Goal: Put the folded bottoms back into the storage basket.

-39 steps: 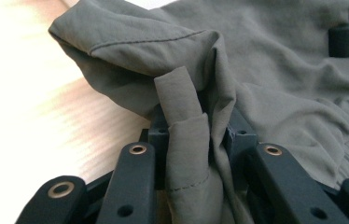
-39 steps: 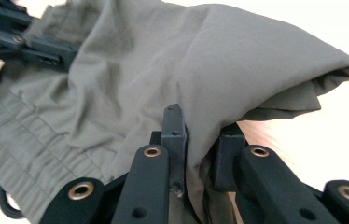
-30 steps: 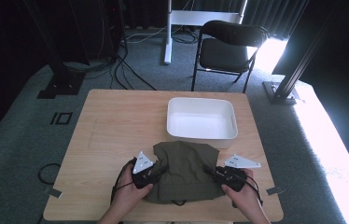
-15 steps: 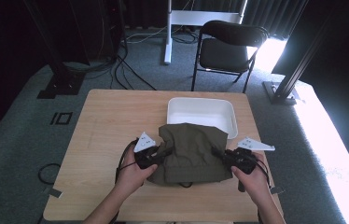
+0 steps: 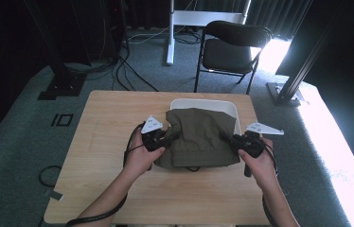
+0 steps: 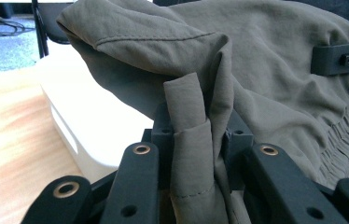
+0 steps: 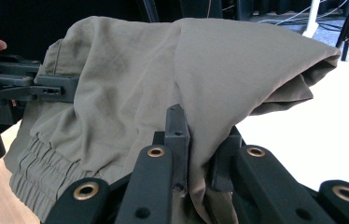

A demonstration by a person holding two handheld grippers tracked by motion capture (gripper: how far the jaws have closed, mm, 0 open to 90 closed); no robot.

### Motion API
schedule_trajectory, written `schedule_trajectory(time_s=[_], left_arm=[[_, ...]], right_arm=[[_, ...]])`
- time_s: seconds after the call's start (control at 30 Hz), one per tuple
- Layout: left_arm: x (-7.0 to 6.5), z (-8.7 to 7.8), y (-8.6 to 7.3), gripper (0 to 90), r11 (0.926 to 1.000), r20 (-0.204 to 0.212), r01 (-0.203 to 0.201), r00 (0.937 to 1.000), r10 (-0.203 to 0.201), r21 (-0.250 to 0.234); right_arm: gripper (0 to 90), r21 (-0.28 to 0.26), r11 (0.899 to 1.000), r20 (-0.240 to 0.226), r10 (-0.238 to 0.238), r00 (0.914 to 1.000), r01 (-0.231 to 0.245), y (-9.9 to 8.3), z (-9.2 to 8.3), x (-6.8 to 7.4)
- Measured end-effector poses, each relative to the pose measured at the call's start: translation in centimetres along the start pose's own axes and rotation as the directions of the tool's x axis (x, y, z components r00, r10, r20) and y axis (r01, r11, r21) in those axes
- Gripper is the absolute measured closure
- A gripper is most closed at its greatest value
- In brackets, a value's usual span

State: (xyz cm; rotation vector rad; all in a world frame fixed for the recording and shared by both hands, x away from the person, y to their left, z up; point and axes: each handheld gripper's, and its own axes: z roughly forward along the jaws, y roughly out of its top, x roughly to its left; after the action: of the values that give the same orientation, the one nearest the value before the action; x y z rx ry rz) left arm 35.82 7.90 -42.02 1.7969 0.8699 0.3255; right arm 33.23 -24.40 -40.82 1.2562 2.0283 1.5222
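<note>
Folded olive-green cloth garment (image 5: 199, 137), left gripper (image 5: 171, 137) clamped on its 9 o'clock edge, right gripper (image 5: 228, 139) clamped at 3 o'clock, white rectangular plastic tray (image 5: 203, 102) at 12 o'clock

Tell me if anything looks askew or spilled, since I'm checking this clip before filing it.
Nothing spilled or damaged. The olive garment hangs bunched between the left gripper and right gripper, its far edge draped over the white tray.

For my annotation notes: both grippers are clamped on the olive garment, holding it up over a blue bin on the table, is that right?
Not quite: the bin is white, not blue, as the high view shows. The rest stands: the left gripper and right gripper are each clamped on a side of the olive garment, holding it over the bin.
</note>
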Motion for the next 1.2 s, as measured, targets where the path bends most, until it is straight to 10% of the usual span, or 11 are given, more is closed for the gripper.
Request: schedule_trajectory(time_s=[1.2], left_arm=[[3.9, 9.1, 6.6, 76.4, 0.9992, -0.05, 0.033, 0.9983, -0.032, 0.024]], right_arm=[[80.8, 0.025, 0.99, 0.151, 0.131, 0.9798, -0.136, 5.4, 5.9, -8.3]])
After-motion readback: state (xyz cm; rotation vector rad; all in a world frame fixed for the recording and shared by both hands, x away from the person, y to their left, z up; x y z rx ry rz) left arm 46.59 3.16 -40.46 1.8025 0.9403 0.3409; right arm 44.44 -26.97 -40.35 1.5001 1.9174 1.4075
